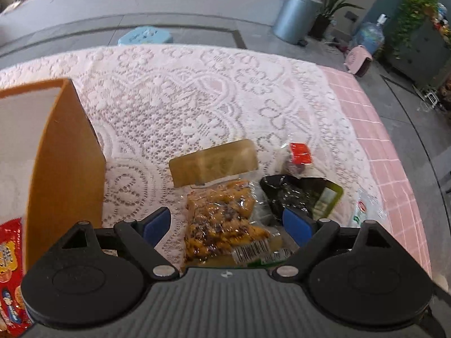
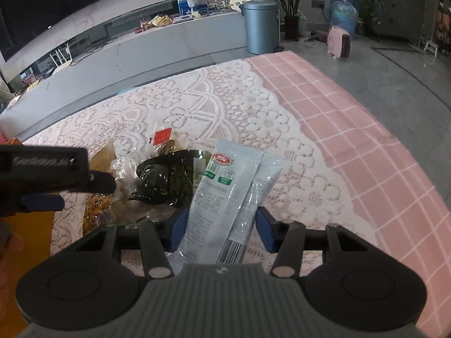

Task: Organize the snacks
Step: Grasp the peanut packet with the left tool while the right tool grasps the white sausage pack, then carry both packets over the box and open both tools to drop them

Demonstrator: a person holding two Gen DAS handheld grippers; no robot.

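A pile of snacks lies on the lace tablecloth (image 1: 197,98). My left gripper (image 1: 227,222) is open, its jaws on either side of a clear bag of orange-brown snacks (image 1: 222,219). Beyond it lie a gold packet (image 1: 214,162), a black-and-green packet (image 1: 298,194) and a small red-labelled packet (image 1: 300,155). An orange box (image 1: 67,174) stands at the left with a red snack pack (image 1: 11,276) inside. My right gripper (image 2: 222,225) is open around a pale grey-white packet (image 2: 225,197) that lies between its jaws. The left gripper shows at the left in the right wrist view (image 2: 53,177).
The pink checked cloth (image 2: 352,129) covers the table's right side, up to its edge. On the floor beyond stand a blue stool (image 1: 145,36), a grey bin (image 1: 296,14), plants and a water bottle (image 1: 370,36). A long TV counter (image 2: 141,53) runs behind.
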